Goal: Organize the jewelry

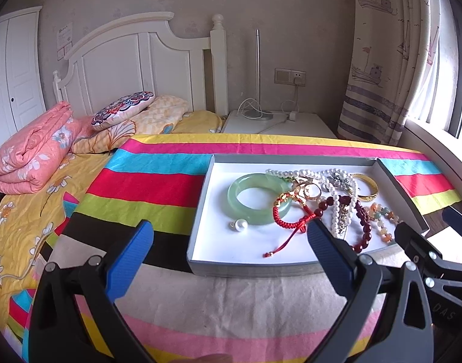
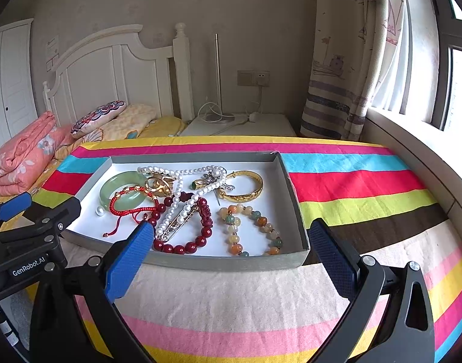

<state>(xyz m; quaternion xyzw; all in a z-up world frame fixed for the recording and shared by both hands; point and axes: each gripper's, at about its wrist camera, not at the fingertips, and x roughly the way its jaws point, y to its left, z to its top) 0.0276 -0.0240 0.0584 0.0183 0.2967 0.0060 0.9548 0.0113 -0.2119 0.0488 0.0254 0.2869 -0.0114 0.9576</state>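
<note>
Striped cloth in pink, yellow, blue, red, green and black covered the surface [image 2: 367, 181], and on it sat one shallow grey tray [image 2: 294, 211] with a white floor. All the jewelry lay inside that tray, crowded toward its middle and right. Counted from the right wrist view: one pale green jade bangle [image 2: 108, 186] at the left, one red cord bracelet [image 2: 131, 208] draped over it, one loose pearl [image 2: 100, 210] just beside the bangle, one pearl necklace [image 2: 182, 181] looping across the centre, one dark red bead bracelet [image 2: 197, 242], one gold bangle [image 2: 246, 189] at the back right, and one bracelet of mixed orange and green beads [image 2: 249, 230] at the front right. A few gold rings and a silver clip were tangled under the pearls; their number could not be told.

Two grippers hovered at the tray's near edge, each with two blue-padded fingers. The left gripper [image 1: 231, 254] had its fingers spread wide and held nothing. The right gripper [image 2: 231, 251] was likewise released and empty, its left finger [image 2: 131, 260] overlapping the tray's front wall in view.
</note>
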